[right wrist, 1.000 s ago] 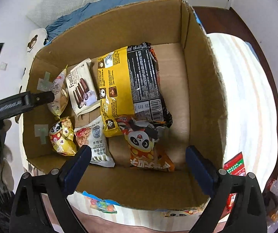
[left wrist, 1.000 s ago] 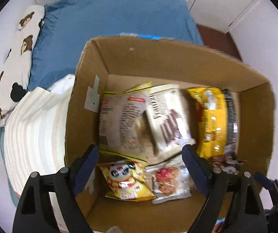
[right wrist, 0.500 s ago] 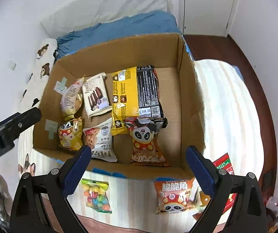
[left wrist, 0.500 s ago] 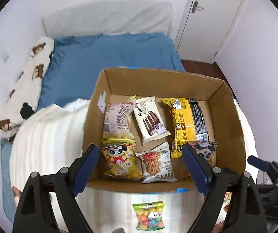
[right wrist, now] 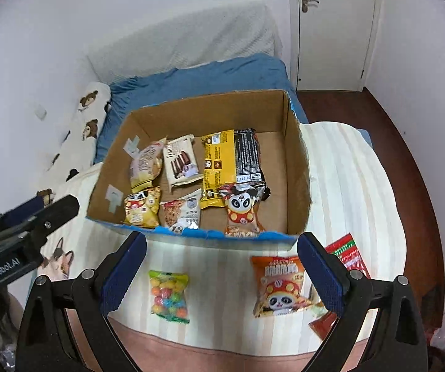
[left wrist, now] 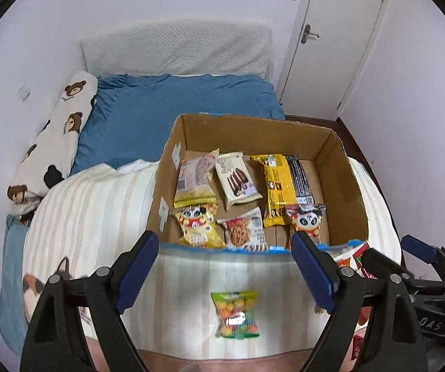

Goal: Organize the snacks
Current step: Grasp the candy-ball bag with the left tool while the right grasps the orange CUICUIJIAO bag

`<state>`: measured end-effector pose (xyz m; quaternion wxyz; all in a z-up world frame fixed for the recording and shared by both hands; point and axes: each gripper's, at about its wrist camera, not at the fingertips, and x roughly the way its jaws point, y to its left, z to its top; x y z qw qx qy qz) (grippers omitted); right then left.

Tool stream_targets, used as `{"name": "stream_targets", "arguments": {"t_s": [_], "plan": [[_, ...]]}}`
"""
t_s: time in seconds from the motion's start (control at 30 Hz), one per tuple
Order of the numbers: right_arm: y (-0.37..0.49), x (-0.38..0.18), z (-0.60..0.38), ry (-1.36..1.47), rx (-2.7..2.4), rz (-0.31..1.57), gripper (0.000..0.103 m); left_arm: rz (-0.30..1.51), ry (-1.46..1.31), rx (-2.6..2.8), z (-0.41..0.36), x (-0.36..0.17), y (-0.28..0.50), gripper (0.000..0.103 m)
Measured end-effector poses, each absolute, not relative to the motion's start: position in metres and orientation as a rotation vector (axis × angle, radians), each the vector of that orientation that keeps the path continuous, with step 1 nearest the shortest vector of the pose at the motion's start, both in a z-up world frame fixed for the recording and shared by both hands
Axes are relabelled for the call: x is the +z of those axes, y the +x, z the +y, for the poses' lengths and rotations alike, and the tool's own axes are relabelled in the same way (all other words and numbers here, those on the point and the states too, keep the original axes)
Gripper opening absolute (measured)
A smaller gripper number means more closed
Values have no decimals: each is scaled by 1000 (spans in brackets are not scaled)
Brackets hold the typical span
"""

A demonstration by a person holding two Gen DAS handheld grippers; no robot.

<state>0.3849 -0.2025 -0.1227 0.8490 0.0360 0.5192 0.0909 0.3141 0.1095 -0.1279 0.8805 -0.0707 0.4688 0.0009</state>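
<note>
An open cardboard box (left wrist: 343, 167) (right wrist: 297, 167) stands on a striped blanket and holds several snack packs, among them a yellow-black pack (left wrist: 284, 183) (right wrist: 228, 161) and a red panda pack (right wrist: 241, 210). A bag of coloured candy balls (left wrist: 236, 314) (right wrist: 168, 296) lies on the blanket in front of the box. An orange panda snack bag (right wrist: 280, 285) and a red packet (right wrist: 348, 254) lie to its right. My left gripper (left wrist: 225, 276) is open and empty above the candy bag. My right gripper (right wrist: 221, 276) is open and empty between the candy bag and the orange bag.
The striped blanket (left wrist: 98, 204) covers the near part of a bed with a blue sheet (left wrist: 176, 108). A bear-print pillow (left wrist: 58, 136) lies along the left wall. A white door (left wrist: 331, 40) and dark wooden floor (right wrist: 408, 142) are at the right.
Both grippers have pulled back and up from inside the box. The whole box and the loose packs in front of it have come into view. Both stay open and empty.
</note>
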Motion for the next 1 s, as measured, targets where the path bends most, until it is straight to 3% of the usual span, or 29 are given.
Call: {"name": "stream_targets", "arguments": {"t_s": [0.2, 0.47, 0.57, 0.73, 0.77, 0.8, 0.87, 1.0], "plan": [[361, -140, -233, 157, 153, 1148, 100, 1051, -172, 23, 107, -159, 285, 87], [367, -227, -269, 239, 79, 1315, 99, 1306, -239, 32, 92, -258, 283, 87], [378, -254, -271, 209, 55, 1346, 84, 1399, -257, 23, 84, -294, 293, 87], [397, -296, -268, 187, 45, 1426, 84, 1517, -262, 5, 71, -343, 313, 87], [398, -302, -267, 186, 47, 1442, 84, 1527, -262, 13, 70, -348, 315, 81], [400, -311, -266, 189, 47, 1468, 74, 1534, -265, 11, 69, -353, 316, 62], [396, -319, -267, 197, 42, 1480, 60, 1545, -269, 0, 68, -359, 316, 47], [376, -316, -262, 185, 63, 1485, 56, 1517, -251, 13, 67, -354, 302, 45]]}}
